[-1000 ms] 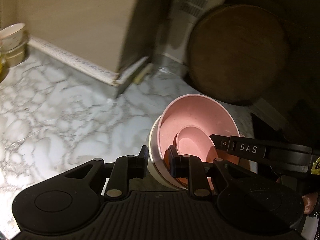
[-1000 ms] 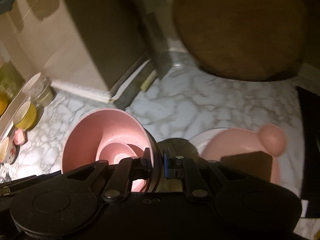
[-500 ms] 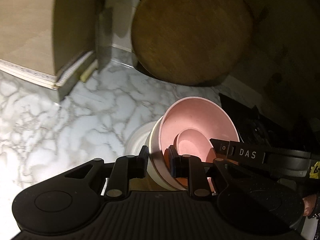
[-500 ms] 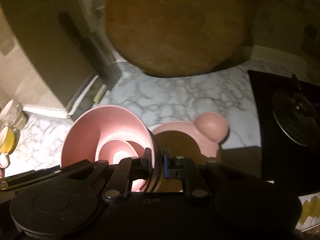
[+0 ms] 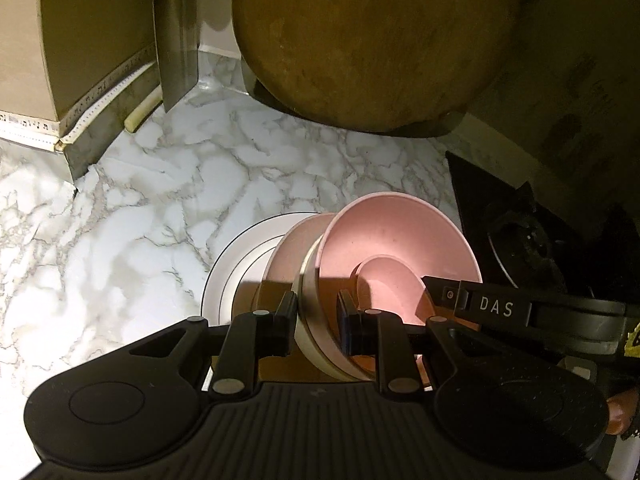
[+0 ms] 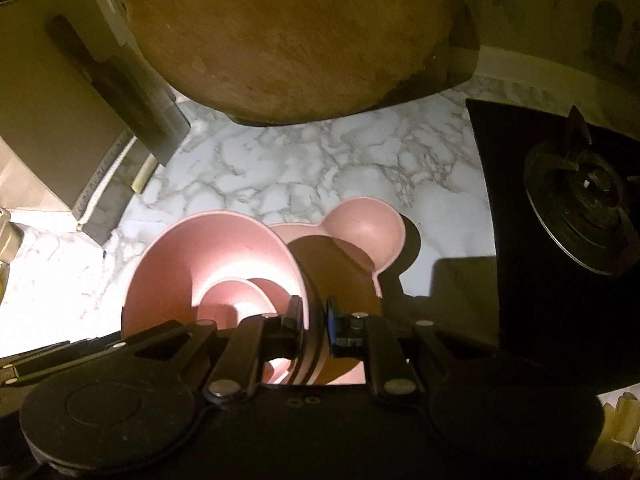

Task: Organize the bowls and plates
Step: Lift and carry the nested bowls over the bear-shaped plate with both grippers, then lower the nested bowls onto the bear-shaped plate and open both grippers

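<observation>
A pink bowl [image 5: 400, 248], nested in a cream bowl [image 5: 310, 320], is held between both grippers. My left gripper [image 5: 317, 322] is shut on the stack's left rim. My right gripper [image 6: 311, 326] is shut on its right rim; the pink bowl [image 6: 216, 264] fills the left of that view. Under the stack a pink plate with bear ears [image 6: 360, 228] lies on a white plate [image 5: 236, 264] on the marble counter [image 5: 160, 200]. The stack hangs just above these plates.
A large round wooden board [image 5: 368, 36] leans against the back wall. A beige box [image 5: 80, 40] and a metal post [image 5: 176, 32] stand at the back left. A black gas hob [image 6: 568, 208] borders the right.
Both grippers have carried the bowl stack to the right along the counter, from the cups toward the hob. The stack now hangs over the pink bear plate and white plate.
</observation>
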`<state>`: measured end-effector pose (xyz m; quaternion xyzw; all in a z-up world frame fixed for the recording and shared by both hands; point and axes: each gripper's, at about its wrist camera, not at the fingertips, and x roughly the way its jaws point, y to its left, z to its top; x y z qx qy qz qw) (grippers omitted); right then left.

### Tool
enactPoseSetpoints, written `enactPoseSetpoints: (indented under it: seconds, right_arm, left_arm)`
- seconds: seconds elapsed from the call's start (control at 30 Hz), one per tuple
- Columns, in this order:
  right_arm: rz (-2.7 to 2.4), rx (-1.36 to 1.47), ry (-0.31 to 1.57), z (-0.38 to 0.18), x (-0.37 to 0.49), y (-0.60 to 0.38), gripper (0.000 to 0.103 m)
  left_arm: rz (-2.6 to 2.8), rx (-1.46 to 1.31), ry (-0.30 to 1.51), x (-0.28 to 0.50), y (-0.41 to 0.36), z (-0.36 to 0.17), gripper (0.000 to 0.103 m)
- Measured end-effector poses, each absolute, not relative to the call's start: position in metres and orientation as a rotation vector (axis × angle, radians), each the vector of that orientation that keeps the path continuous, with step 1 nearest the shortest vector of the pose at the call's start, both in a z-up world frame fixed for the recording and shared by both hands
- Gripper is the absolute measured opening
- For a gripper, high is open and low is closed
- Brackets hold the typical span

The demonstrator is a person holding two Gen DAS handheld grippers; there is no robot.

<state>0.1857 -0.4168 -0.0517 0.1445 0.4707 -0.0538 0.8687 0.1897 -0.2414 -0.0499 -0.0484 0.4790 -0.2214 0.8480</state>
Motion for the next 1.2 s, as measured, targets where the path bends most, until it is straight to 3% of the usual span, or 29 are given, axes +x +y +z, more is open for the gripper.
enactPoseSetpoints:
  seconds: [0.63,1.07,1.2]
  right_arm:
    - [-0.096,0.289,1.023,-0.068,0.197,-0.420,0.012]
    - [-0.072,0.298,0.956,-0.048,0.182,-0.421,0.025]
    - [-0.047,0.304,0.924,-0.039,0.170,-0.420,0.028]
  left_arm:
    - [-0.442,-0.085,1.029,0.196,-0.248,-0.062,0.020]
    - [-0.438,-0.086,1.014,0.187,-0.236,-0.056,0.021]
    - [-0.444,-0.071,0.977,0.177,-0.227,-0.049,0.032]
